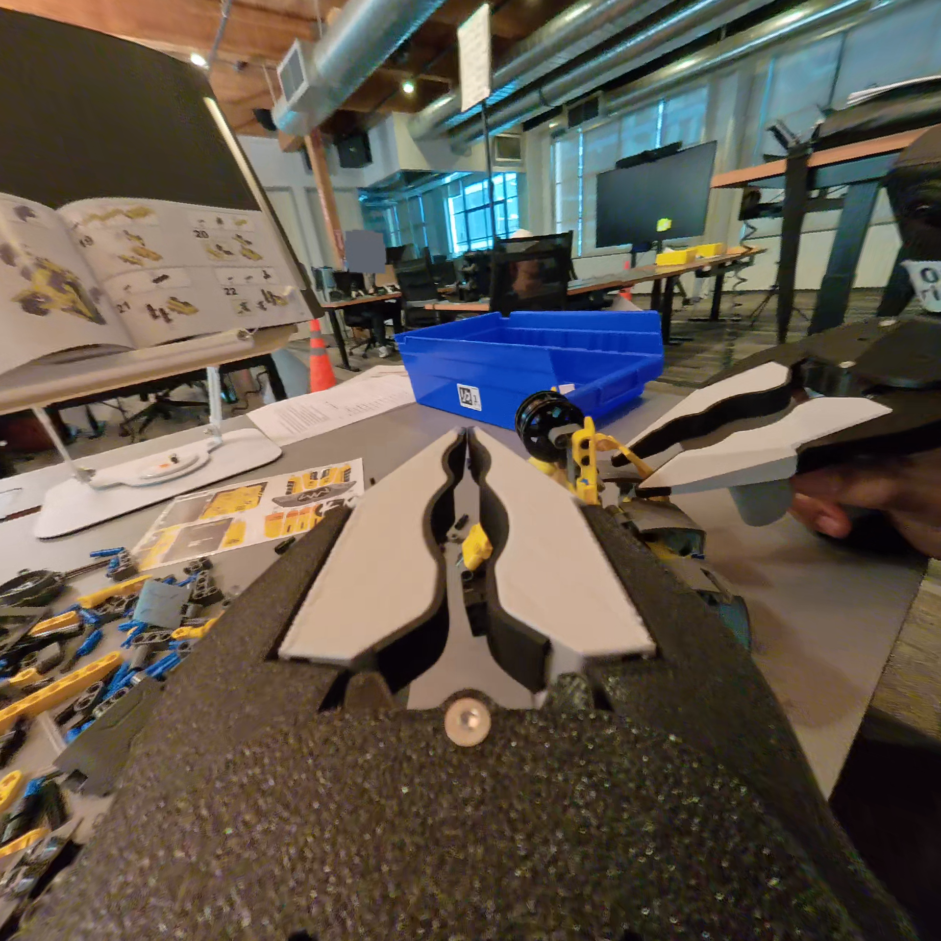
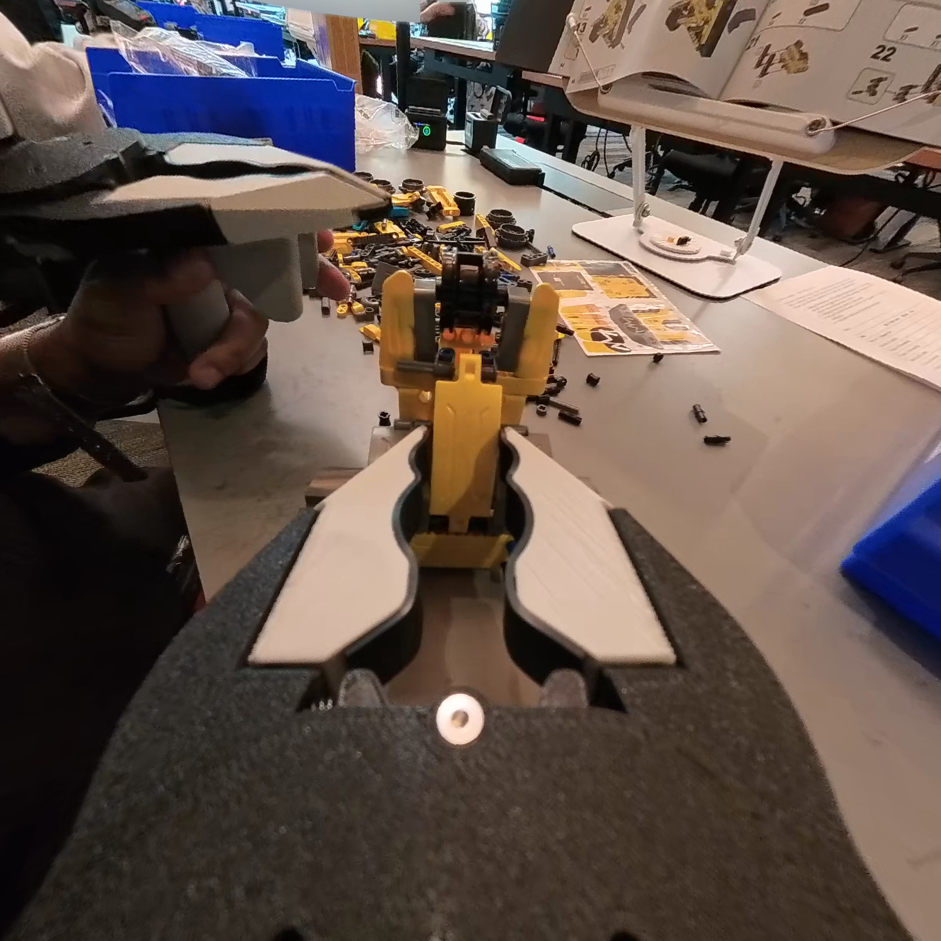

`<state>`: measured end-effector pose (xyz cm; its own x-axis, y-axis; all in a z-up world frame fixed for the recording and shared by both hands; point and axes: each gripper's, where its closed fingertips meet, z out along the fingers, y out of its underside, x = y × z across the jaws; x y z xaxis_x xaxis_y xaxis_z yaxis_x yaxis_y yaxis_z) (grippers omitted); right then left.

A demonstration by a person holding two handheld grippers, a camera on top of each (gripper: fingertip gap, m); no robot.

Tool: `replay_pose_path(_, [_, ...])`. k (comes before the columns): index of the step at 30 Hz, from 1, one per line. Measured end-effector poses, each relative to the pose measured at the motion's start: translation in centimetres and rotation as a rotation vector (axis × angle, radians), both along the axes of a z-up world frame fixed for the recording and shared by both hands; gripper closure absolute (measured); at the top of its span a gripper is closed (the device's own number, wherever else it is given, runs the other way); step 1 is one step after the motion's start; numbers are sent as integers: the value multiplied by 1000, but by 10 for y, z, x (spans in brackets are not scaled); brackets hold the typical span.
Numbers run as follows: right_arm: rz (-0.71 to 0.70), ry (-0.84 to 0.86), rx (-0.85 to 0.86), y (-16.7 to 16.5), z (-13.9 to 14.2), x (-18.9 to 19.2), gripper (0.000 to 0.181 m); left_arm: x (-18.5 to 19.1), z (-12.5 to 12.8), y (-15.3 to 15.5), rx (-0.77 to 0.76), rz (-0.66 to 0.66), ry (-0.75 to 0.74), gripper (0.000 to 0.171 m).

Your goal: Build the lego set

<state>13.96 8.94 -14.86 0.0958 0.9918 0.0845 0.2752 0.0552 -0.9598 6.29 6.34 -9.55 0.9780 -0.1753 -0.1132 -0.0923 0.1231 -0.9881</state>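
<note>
A partly built yellow and black brick vehicle model [image 2: 466,366] stands on the grey table [image 2: 713,509]. My right gripper [image 2: 464,433] is shut on the model's yellow middle panel, one finger on each side. In the left wrist view the right gripper [image 1: 631,473] grips the model [image 1: 585,458] from the right, beside its black wheel [image 1: 547,427]. My left gripper [image 1: 466,433] is shut with its tips touching, and I see nothing between them. It hovers above the table just left of the model. In the right wrist view the left gripper [image 2: 379,201] hangs over the loose parts.
A pile of loose yellow, black and blue parts [image 1: 76,636] lies left of the model. A sticker sheet [image 1: 254,509], printed paper [image 1: 331,407] and an instruction booklet on a white stand [image 1: 127,270] sit behind. A blue bin [image 1: 529,356] stands beyond the model. The left gripper's tips are roughly 10 cm from the right gripper's.
</note>
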Motion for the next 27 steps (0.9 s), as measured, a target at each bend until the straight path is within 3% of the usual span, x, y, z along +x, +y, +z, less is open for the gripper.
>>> replay_pose_path(7, [12, 0, -15, 0, 0, -1, 156, -5, 4, -1, 28, 2, -28, 171])
replay_pose_path(18, [27, -4, -22, 2, -1, -5, 157, -45, 6, 2, 5, -88, -454, 171])
replay_pose_path(27, [42, 8, -59, 4, 0, -5, 157, -43, 8, 0, 14, -113, -468, 170])
